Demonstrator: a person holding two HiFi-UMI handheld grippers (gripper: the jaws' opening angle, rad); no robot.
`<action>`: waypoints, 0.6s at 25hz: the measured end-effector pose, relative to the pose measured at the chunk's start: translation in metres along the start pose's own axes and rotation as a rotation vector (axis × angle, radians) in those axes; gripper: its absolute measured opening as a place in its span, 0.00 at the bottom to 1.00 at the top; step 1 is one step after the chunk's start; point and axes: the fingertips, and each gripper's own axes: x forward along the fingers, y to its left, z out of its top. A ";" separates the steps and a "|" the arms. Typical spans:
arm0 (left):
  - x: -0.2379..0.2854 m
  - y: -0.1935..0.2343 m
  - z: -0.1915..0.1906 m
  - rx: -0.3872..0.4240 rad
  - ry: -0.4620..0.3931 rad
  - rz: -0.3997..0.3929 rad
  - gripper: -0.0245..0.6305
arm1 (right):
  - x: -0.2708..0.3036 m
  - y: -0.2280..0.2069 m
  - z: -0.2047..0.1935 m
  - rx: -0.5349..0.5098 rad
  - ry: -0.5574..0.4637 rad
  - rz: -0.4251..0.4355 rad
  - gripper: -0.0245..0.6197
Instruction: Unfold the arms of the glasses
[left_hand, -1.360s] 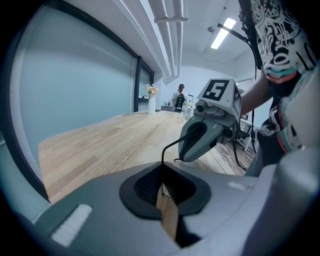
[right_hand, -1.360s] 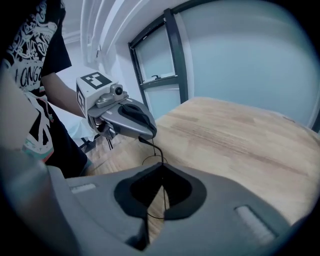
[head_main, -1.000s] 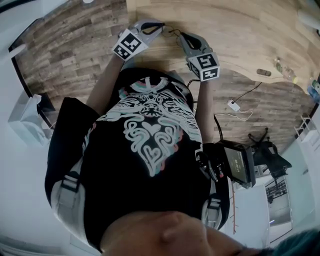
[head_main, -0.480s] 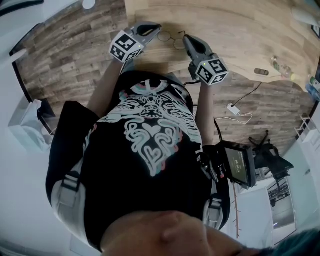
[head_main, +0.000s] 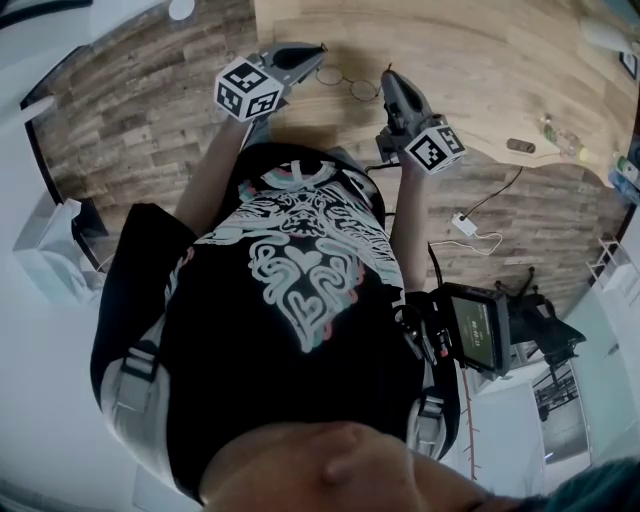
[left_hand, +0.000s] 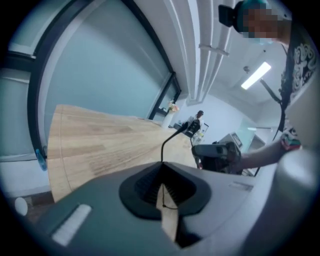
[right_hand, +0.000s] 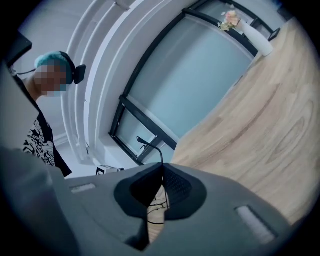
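Now the left tool (head_main: 317, 51) and right tool (head_main: 387, 76) each clamp an arm of the glasses (head_main: 351, 84)

Left gripper (left_hand: 162, 165) jaws closed at the tips on a thin black glasses arm (left_hand: 169, 138). Arm rises and bends right over the wooden surface (left_hand: 100, 145).
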 end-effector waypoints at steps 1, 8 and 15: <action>0.000 0.000 0.002 -0.020 -0.006 -0.006 0.03 | -0.001 0.000 0.001 0.017 -0.011 0.008 0.04; 0.000 0.000 -0.001 -0.197 0.024 -0.042 0.03 | -0.004 -0.003 0.000 0.069 -0.016 -0.005 0.04; 0.005 0.003 -0.012 -0.223 0.034 -0.023 0.03 | -0.003 -0.008 -0.005 0.062 0.002 -0.011 0.04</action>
